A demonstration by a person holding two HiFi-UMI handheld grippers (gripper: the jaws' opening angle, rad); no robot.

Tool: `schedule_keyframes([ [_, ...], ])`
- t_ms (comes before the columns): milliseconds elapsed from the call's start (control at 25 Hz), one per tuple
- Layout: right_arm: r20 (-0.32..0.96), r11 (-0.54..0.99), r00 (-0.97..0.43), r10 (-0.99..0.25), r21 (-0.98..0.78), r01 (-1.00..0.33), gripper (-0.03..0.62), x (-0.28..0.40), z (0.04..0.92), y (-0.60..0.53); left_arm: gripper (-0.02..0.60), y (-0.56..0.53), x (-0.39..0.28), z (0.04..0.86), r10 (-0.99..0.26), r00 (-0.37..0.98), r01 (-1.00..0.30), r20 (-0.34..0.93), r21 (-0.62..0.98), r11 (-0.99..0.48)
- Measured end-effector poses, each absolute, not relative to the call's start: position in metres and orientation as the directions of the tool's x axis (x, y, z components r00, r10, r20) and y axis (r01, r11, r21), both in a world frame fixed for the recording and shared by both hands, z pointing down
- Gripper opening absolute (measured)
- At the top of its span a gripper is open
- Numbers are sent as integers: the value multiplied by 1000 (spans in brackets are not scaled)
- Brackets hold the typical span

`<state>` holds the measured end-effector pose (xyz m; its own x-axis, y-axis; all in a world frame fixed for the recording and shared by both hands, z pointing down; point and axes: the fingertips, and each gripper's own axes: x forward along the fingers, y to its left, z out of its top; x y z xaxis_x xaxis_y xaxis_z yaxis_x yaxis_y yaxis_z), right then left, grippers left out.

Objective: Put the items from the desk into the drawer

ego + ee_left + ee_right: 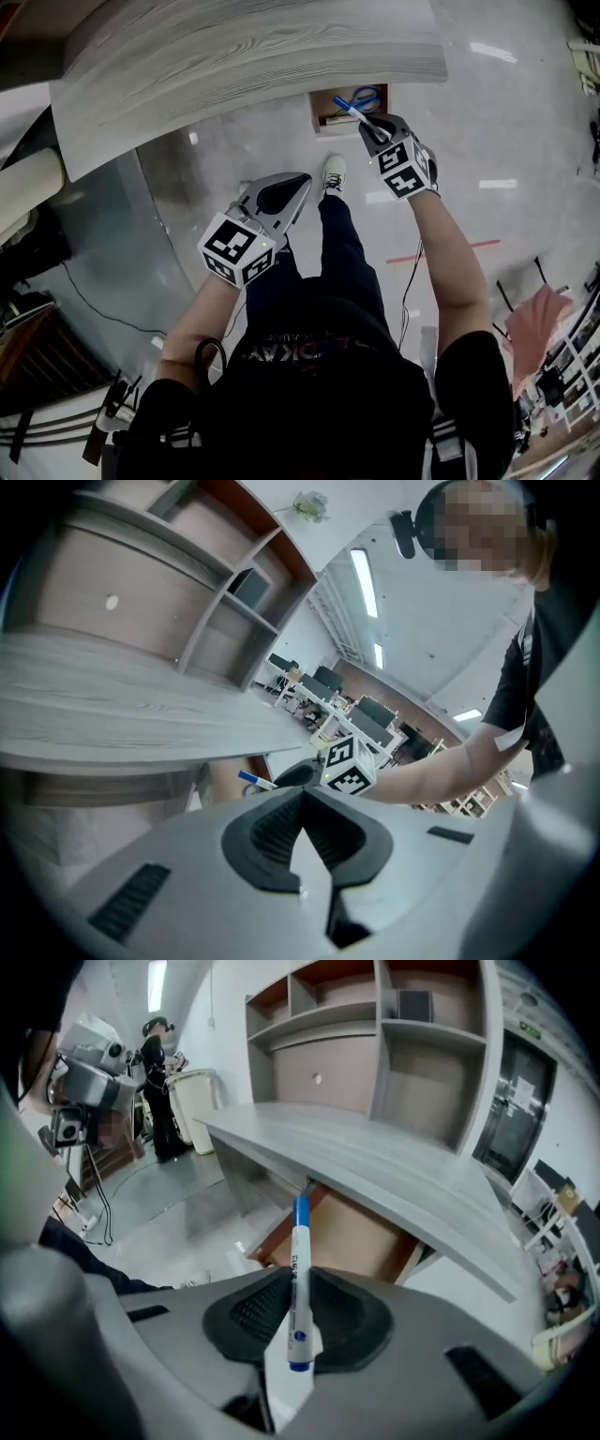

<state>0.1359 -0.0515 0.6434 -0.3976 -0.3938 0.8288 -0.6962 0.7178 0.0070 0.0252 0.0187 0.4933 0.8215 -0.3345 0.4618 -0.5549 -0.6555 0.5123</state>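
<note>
The right gripper [296, 1312] pinches a white, blue-capped marker [298, 1269] between its partly closed pads, just above the open drawer [322, 108] under the desk [253, 66] — while the left gripper [302, 822] hangs empty, jaws pressed together.

Nothing can be read in full. The blue-capped pen [298, 1283] carries a line of dark print along its white barrel and a small round blue emblem near its lower end, both too small to make out. The person's dark shirt [319, 380] bears reddish letters across the chest, blurred and partly hidden.
</note>
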Motion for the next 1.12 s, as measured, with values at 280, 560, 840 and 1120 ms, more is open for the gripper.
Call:
schedule_keyframes([
  [280,877,781,-330,-348,76,-620,77,131,683,-72,11,32,20,513,-327,809,-574,488,540,-615],
  [560,897,786,-296,-329,86,-612,77,127,706,-84,11,32,10,523,-336,798,-592,501,544,-595],
  [840,901,773,-282,-329,85,-628,77,126,719,-90,11,34,-2,532,-352,782,-615,514,548,-567],
  [1120,906,772,-266,-329,96,-629,77,128,726,-91,11,37,-7,536,-351,779,-621,520,555,-554],
])
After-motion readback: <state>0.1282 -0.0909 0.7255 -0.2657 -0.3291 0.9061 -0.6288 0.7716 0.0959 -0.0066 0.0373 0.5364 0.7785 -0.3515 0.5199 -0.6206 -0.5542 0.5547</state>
